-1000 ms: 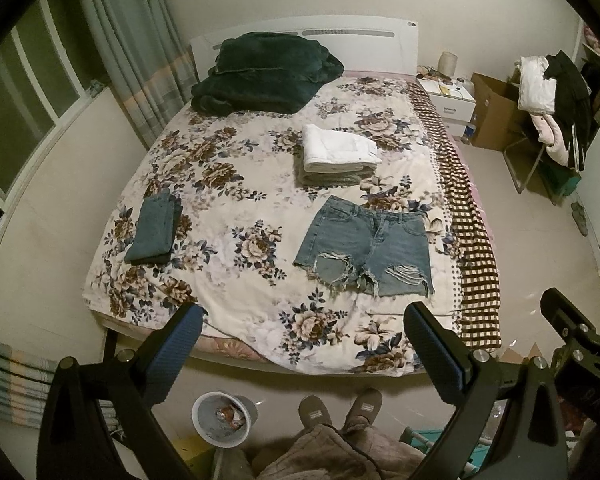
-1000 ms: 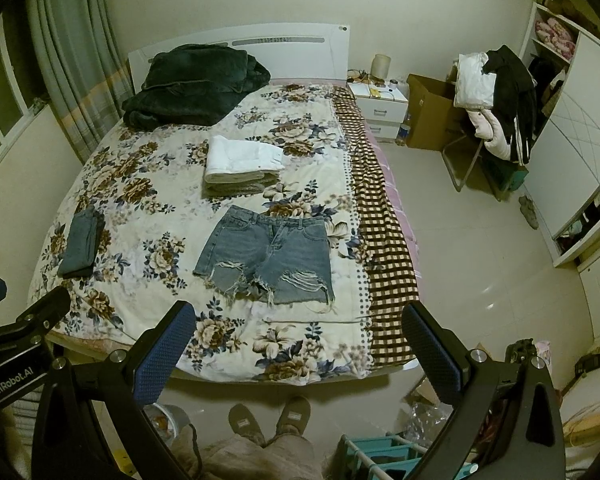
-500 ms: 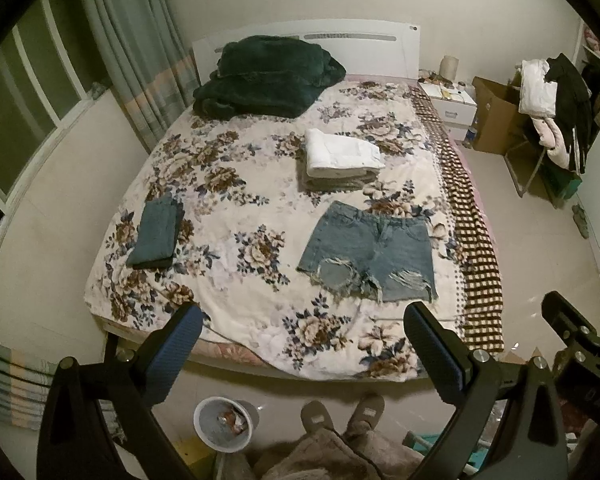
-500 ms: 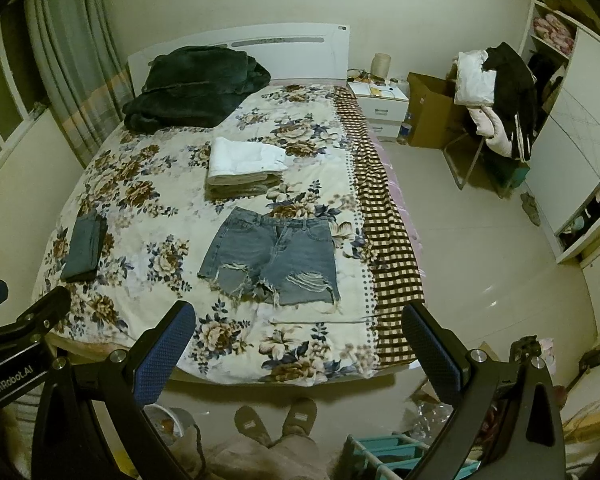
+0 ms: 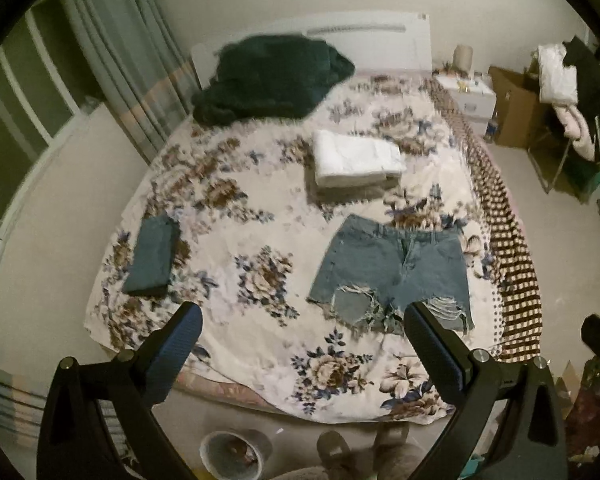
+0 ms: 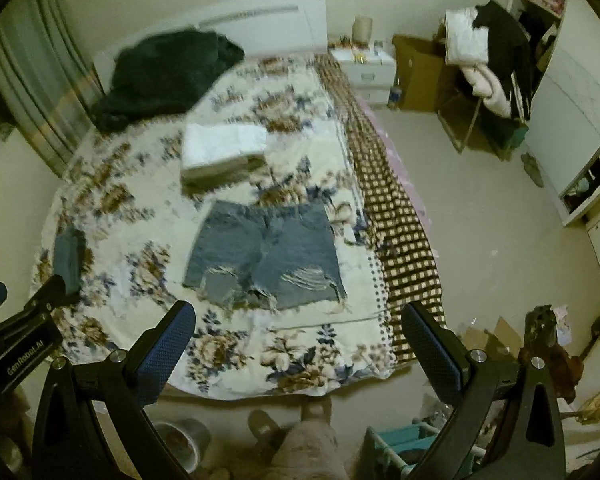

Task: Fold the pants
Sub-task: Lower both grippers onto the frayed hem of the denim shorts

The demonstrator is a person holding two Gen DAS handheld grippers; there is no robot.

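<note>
Ripped blue denim shorts (image 5: 396, 268) lie flat and unfolded on the floral bedspread (image 5: 256, 240), waistband away from me; they also show in the right wrist view (image 6: 264, 252). My left gripper (image 5: 302, 324) is open and empty, held above the bed's near edge, its right finger (image 5: 432, 348) over the shorts' frayed hem. My right gripper (image 6: 298, 322) is open and empty, high above the near edge just below the shorts' hems. A folded dark garment (image 5: 152, 256) lies at the bed's left side.
A stack of folded white and grey clothes (image 5: 356, 164) sits behind the shorts. A dark green blanket (image 5: 268, 80) is heaped at the headboard. A checked sheet (image 6: 396, 240) hangs off the right side. A small bin (image 5: 232, 456) and my feet are at the foot of the bed.
Both grippers have moved forward and closer to the bed, so the shorts appear larger and nearer the fingers. Jaws stay open; the clothes have not moved.
</note>
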